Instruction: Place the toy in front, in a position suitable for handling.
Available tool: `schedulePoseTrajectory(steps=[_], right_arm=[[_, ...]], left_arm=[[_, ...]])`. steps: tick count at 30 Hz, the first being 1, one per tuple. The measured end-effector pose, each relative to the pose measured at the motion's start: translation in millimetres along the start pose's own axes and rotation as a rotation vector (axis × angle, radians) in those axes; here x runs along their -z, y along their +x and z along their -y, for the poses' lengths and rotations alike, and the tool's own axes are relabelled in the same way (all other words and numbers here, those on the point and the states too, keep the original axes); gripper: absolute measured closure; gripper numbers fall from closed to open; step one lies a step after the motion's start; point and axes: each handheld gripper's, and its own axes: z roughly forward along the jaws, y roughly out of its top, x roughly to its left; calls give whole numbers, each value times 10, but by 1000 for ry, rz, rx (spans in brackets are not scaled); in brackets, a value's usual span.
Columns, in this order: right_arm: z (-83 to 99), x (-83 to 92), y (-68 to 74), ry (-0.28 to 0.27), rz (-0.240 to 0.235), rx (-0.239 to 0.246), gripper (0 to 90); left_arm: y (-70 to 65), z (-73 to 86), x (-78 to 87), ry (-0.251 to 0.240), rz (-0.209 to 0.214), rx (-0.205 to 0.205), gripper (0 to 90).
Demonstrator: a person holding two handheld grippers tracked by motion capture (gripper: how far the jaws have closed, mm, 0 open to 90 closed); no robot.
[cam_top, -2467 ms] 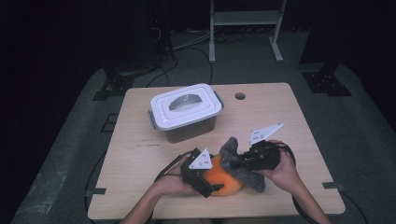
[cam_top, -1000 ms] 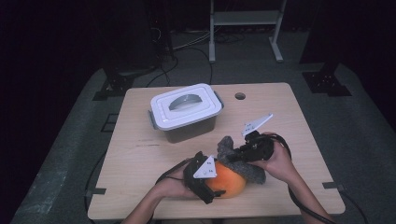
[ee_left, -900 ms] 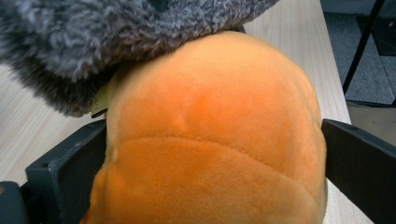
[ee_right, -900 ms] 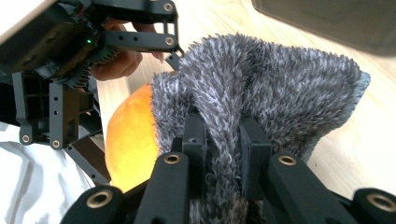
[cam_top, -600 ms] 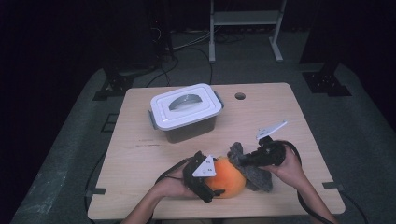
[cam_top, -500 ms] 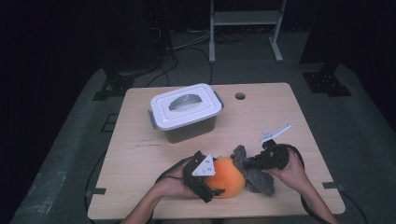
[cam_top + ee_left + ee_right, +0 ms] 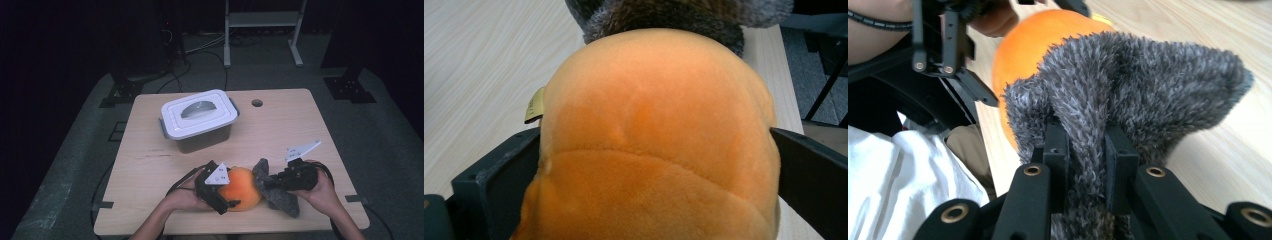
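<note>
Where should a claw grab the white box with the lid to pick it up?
Probably by the curved handle on top of the lid, coming straight down from above. The box looks wide and sits flat, so its sides seem too far apart for a claw, while the handle is narrow.

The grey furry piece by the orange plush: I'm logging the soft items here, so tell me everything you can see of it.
The grey furry piece is shaggy, dark grey plush, soft and floppy. It lies on the wooden table near its front edge, pressed against the right side of the round orange plush. The right gripper is shut on a fold of its fur, bunching it between the jaws, while a broad flap spreads beyond. The left gripper holds the orange plush, not this piece. Whether the two are joined cannot be told.
</note>
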Motion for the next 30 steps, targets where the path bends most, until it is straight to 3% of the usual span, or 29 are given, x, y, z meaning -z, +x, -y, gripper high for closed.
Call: schedulePoseTrajectory(steps=[4, 7, 12, 16, 18, 22, 25, 27, 30], right_arm=[[-12, -134, 5, 26, -4, 12, 753], [48, -163, -76, -3, -14, -11, 754], [152, -154, -196, 23, 28, -46, 754], [189, -134, -216, 33, 47, -58, 753], [137, -78, -146, 15, 68, -32, 754], [-64, 12, 115, -59, 54, 51, 755], [-198, -92, 276, -42, 53, 117, 753], [-218, -201, 277, -8, 61, 132, 754], [-163, -239, 169, -29, 36, 96, 757]], left_arm=[[22, 2, 11, 5, -3, 13, 0], [54, -15, 45, 2, 2, 24, 0], [109, -34, 161, -26, 27, 36, 43], [104, -15, 150, -32, 37, 47, 68], [100, -20, 139, -35, 36, 43, 67], [81, -42, 105, -44, 30, 43, 65], [67, -59, 93, -41, 23, 42, 47], [70, -64, 109, -37, 24, 47, 42], [92, -65, 160, -49, 26, 46, 43]])
